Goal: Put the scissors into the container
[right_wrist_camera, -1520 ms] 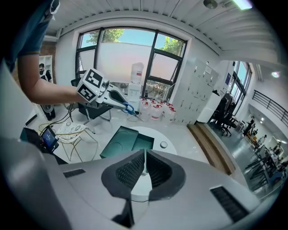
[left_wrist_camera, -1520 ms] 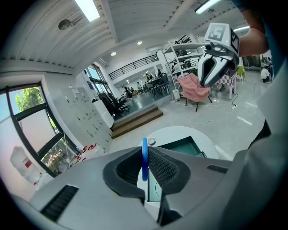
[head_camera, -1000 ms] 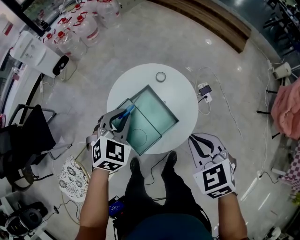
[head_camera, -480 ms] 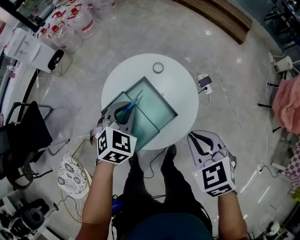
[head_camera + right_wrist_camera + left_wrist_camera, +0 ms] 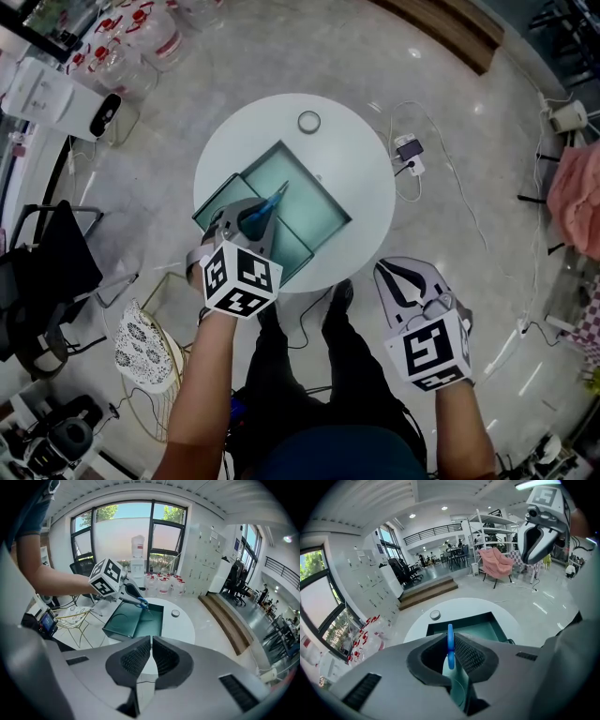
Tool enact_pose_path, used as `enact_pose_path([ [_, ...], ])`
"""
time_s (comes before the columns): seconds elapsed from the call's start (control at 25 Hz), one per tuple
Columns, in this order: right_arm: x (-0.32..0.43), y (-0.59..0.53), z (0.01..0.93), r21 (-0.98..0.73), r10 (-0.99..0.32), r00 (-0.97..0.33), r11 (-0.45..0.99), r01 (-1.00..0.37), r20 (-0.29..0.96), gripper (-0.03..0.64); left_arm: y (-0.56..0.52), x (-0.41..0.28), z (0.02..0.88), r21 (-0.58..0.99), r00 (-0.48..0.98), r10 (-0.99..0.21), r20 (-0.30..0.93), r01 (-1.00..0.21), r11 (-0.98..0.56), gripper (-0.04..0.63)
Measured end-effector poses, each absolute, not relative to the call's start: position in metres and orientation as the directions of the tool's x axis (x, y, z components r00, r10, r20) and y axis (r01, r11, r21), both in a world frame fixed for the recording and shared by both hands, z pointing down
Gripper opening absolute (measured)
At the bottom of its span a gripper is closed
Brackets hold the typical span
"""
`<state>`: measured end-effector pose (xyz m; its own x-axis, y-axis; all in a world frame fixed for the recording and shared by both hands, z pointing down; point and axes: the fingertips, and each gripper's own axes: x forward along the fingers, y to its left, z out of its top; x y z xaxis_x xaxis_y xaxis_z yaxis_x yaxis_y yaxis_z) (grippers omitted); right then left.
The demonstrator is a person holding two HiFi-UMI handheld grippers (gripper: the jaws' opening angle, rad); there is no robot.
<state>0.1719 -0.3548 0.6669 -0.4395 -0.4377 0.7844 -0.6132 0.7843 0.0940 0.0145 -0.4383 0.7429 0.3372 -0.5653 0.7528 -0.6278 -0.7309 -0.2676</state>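
The scissors (image 5: pixel 275 199), clamped by their blue handles in the left gripper's (image 5: pixel 255 217) narrow jaws, hang over the teal container (image 5: pixel 319 214), not yet released inside; the right gripper (image 5: pixel 405 281) is closed on nothing.

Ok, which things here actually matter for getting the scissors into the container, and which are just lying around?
For the job: scissors, clamped in the left gripper; teal container on the round table.

Lying about: small ring on that table; phone on its cable; water bottles; black chair; pink cloth; right gripper, shut and empty.
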Motion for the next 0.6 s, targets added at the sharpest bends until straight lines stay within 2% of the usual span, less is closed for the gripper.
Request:
enact_pose_path([
  [0.6,0.183,-0.342,0.672,0.081,-0.43,-0.424,0.772,-0.63,0.797,0.038,-0.428,0.055,0.765,-0.192,0.394,-0.493,0.776,-0.597,-0.779,0.058],
])
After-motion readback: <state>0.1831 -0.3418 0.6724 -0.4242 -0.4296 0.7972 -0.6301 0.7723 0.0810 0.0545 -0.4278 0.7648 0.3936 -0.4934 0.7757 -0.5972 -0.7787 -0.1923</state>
